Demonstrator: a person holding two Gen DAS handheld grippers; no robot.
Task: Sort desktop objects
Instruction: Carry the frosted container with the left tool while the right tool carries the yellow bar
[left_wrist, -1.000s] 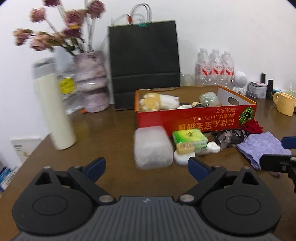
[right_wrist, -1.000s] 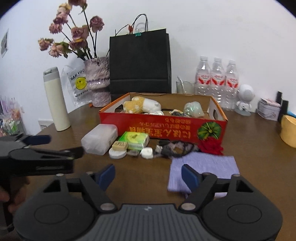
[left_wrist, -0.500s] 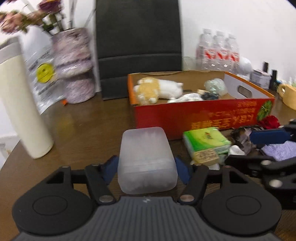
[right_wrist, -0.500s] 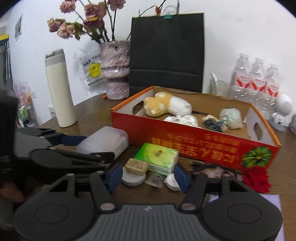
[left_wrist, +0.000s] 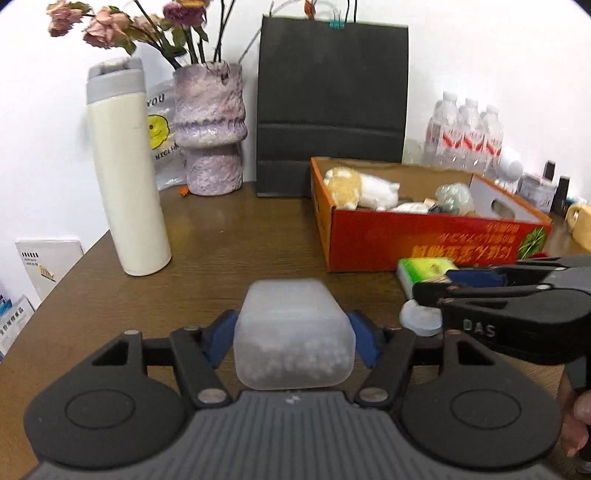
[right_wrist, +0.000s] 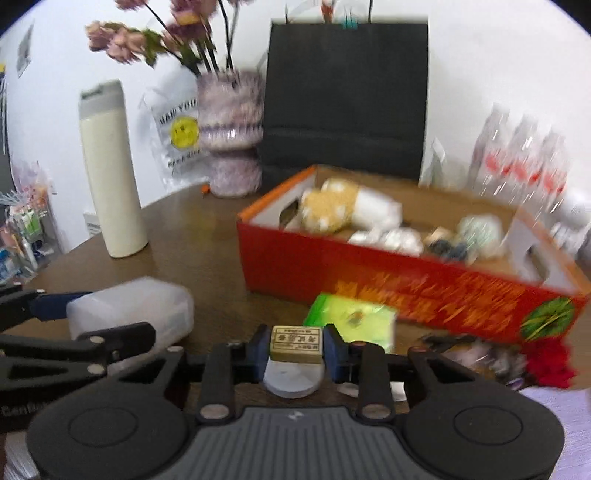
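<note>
Left wrist view: the left hand-held gripper (left_wrist: 293, 341) is clamped on the frosted plastic box (left_wrist: 293, 338), one blue pad on each side wall. The box sits on the brown counter (left_wrist: 236, 258) at about 6 o'clock in the picture. The red cardboard tray (left_wrist: 424, 243), already holding a plush toy and other small things, lies toward 2 o'clock. The right hand-held gripper (left_wrist: 436, 286) comes in from 3 o'clock, over the green packet (left_wrist: 421, 267) and a white round disc (left_wrist: 421, 317).

Right wrist view: the right hand-held gripper (right_wrist: 293, 345) has just been closing, and a small tan block (right_wrist: 294, 343) with a printed label now sits between its pads, which look pressed to its ends. The block rests on the white round disc (right_wrist: 291, 378) at 6 o'clock, and the green packet (right_wrist: 351, 321) lies just beyond it at 1 o'clock. The frosted plastic box (right_wrist: 129, 310) is at 9 o'clock, with the left hand-held gripper (right_wrist: 92, 328) around it.

The step in hand appears to be the pick-up, done by both hands at once. Next, each piece likely needs a straight lift clear of its neighbours, then a carry over the red cardboard tray (right_wrist: 406, 280) wall before release. The block should come off without dragging the disc along.
</note>
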